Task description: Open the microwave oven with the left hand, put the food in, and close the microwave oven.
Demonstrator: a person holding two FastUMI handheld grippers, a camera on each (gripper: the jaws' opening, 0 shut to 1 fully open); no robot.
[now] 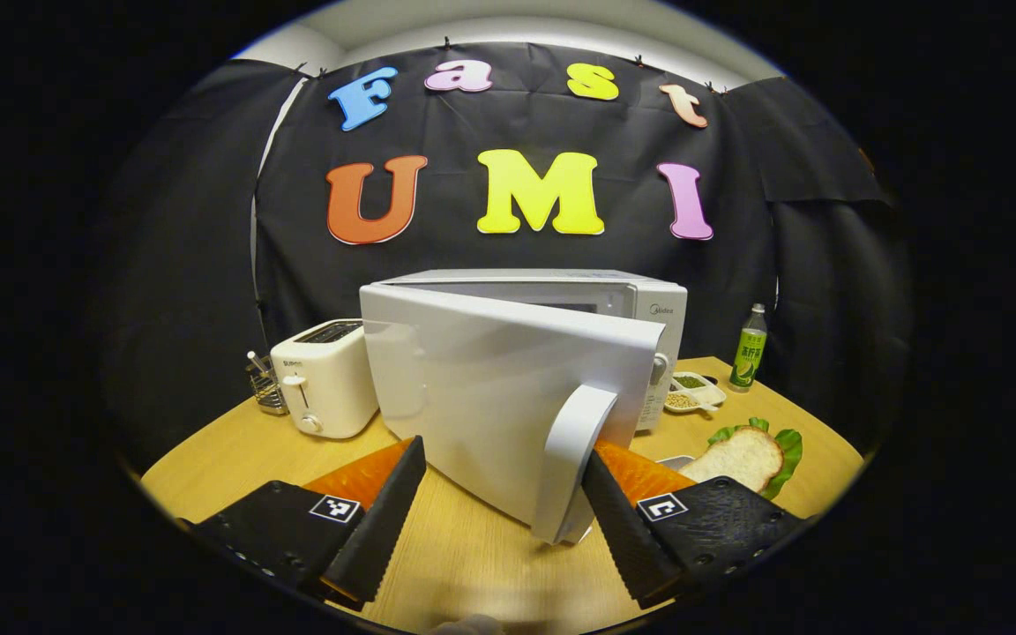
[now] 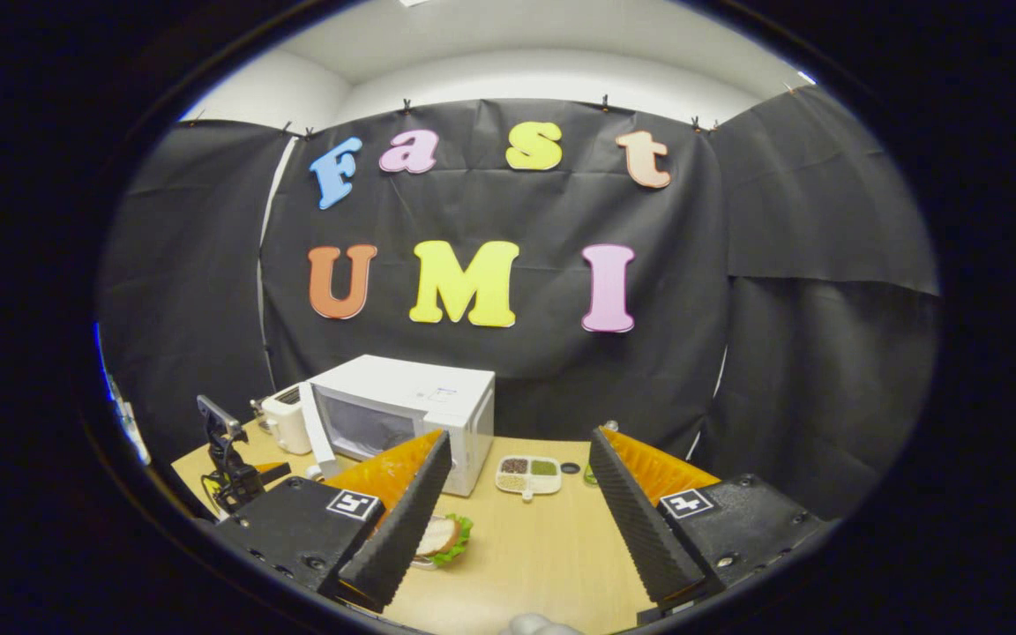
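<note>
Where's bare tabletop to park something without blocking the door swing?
Free: the front-right table, between the sandwich and the right gripper, below the divided dish. Crowded: the left, where toaster, utensil holder and the microwave's half-open door sit close, left gripper at the handle.

The microwave door [image 1: 508, 397] and its handle [image 1: 574, 463] look like smooth, glossy white plastic. The toaster [image 1: 324, 377] has the same glossy shell. The tabletop [image 1: 473, 547] is pale matt wood grain. The jaws' inner faces are ribbed.
</note>
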